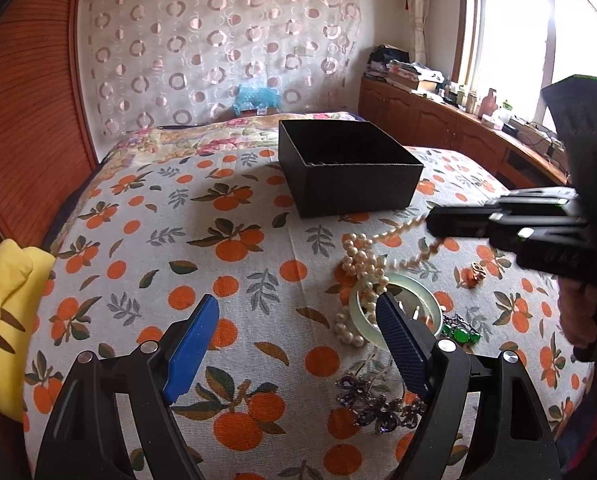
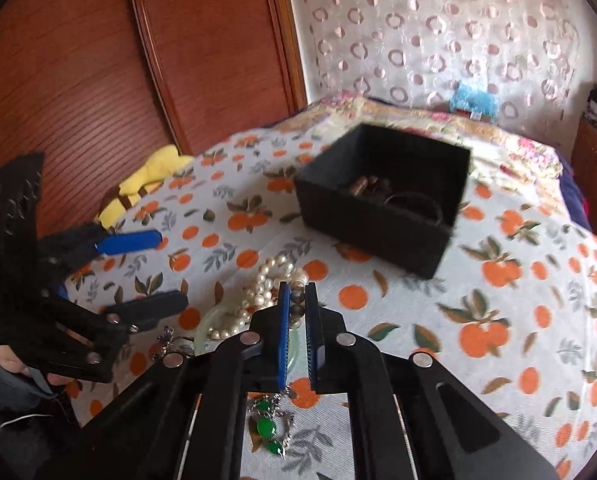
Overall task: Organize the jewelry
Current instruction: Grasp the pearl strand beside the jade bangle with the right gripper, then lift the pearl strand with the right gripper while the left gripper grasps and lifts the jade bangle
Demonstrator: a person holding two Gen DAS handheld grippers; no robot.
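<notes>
The bed is covered by a sheet (image 1: 202,248) printed with oranges and leaves. A black open-top box (image 1: 350,168) stands on the sheet toward the far end; the right wrist view shows dark beads and a dark ring-shaped piece already lying inside it (image 2: 394,196).

The left gripper (image 1: 298,344) is held above the sheet with its blue-padded jaws spread wide and nothing between them. Its right finger (image 1: 402,348) partly covers a pale green bangle (image 1: 426,300).

The right gripper (image 2: 297,312) has its jaws drawn close together, with a narrow gap. A strand of beads sits in that gap in the right wrist view. In the left wrist view a pearl necklace (image 1: 362,264) runs taut from the pile on the sheet up to the gripper's tips, so part of the strand is lifted while the rest lies heaped over the bangle.

Near the pile lie a green-stone pendant (image 2: 268,428), a purple flower-shaped piece (image 1: 378,404) and a small gold-and-red item (image 1: 476,272). A yellow plush toy (image 1: 6,312) rests at the left edge of the bed.
</notes>
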